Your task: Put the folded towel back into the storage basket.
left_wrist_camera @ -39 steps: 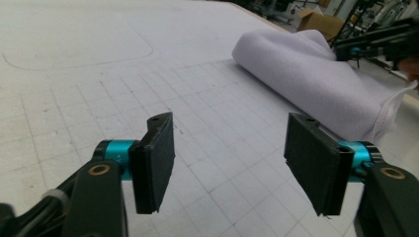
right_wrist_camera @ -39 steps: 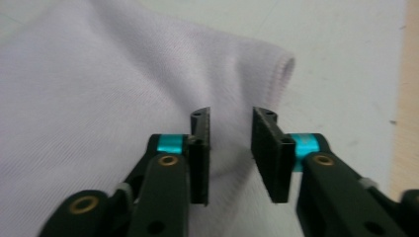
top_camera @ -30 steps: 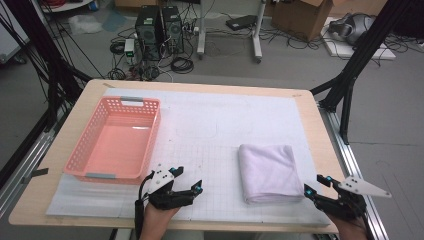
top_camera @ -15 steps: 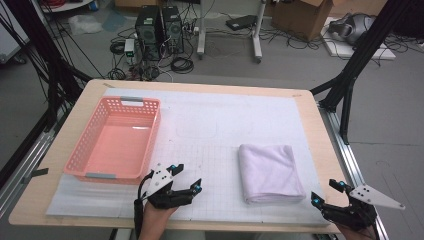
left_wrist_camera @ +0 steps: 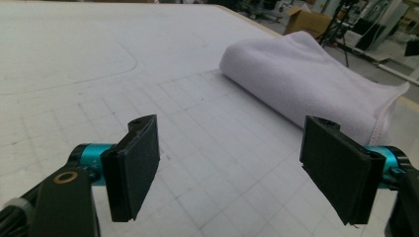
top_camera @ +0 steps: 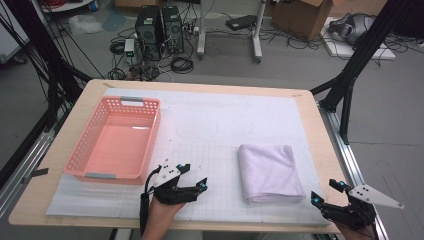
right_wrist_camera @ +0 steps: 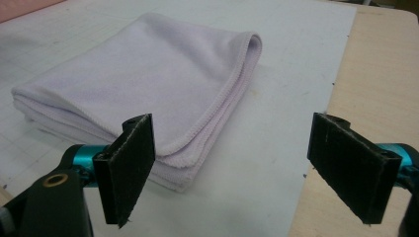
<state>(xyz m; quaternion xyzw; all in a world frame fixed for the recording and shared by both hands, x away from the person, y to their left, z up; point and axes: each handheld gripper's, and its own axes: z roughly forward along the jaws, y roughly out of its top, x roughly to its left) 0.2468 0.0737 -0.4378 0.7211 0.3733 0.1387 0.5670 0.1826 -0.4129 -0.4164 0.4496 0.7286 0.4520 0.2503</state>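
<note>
At the left of the high view a pink basket (top_camera: 116,142) sits on the white mat (top_camera: 215,125) that covers the table (top_camera: 75,107); its slatted walls stand upright and it holds nothing.

Right of its near corner, low in the frame, the left claw (top_camera: 194,176) comes up from the bottom edge on a hand (top_camera: 159,214) and forearm; it lies low over the mat and points toward the right of the frame, at the towel. Its jaws stand wide apart with nothing between them, though they have just been closing a little; in the left gripper view the two black pads frame bare gridded mat, and the towel (left_wrist_camera: 306,81) lies beyond them at the upper right.

The folded white towel (top_camera: 270,172) rests flat on the mat at the lower centre-right, well apart from the basket.

At the lower right corner the right claw (top_camera: 326,193) hangs at the table's near right corner, just beside the towel's near corner, pointing up and left; its jaws are wide open and grip nothing; in the right gripper view the towel's hemmed corner (right_wrist_camera: 183,163) lies just beyond the left pad.
</note>
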